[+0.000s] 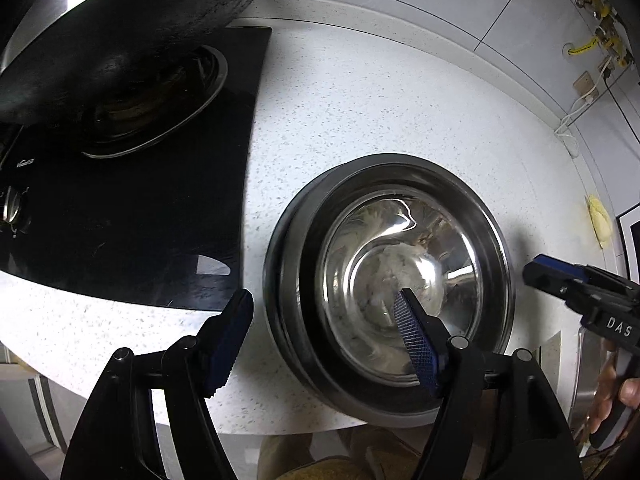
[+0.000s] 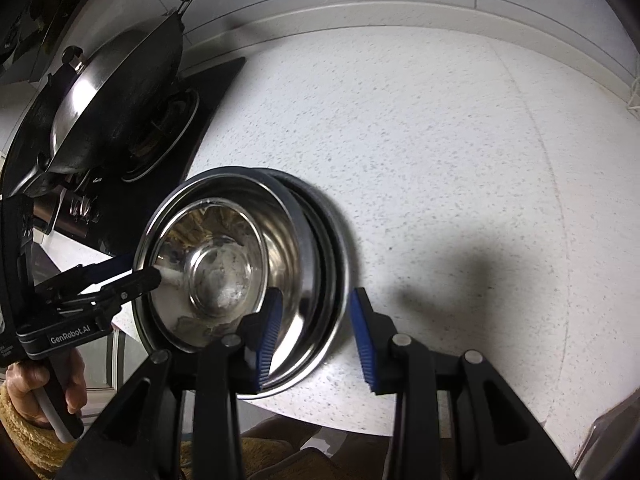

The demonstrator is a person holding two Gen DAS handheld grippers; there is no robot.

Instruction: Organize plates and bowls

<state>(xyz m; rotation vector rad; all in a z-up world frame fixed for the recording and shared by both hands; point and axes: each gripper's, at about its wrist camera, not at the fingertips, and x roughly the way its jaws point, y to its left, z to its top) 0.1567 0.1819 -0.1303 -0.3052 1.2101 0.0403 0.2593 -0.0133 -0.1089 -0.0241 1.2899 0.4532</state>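
Countertop point(image 1: 360, 100): bowl stack point(image 1: 400, 280) under left gripper point(image 1: 324, 340).

A home kitchen, no doubt about it. There's the black glass gas hob point(image 1: 132, 184) set into a speckled white stone desk point(image 1: 360, 92), burner ring point(image 2: 160, 136) showing, control knob point(image 1: 14, 208) at its front edge. On the hob sits a dark wok point(image 2: 120, 92) with a steel lid point(image 2: 92, 84). Behind the hob, pale wall tiles point(image 1: 440, 0) run along the desk. Far to the right of the hob, yellow gas valves point(image 1: 604, 32) and a wall socket point(image 1: 586, 84). Beside the hob, nested steel bowls point(image 1: 400, 276).
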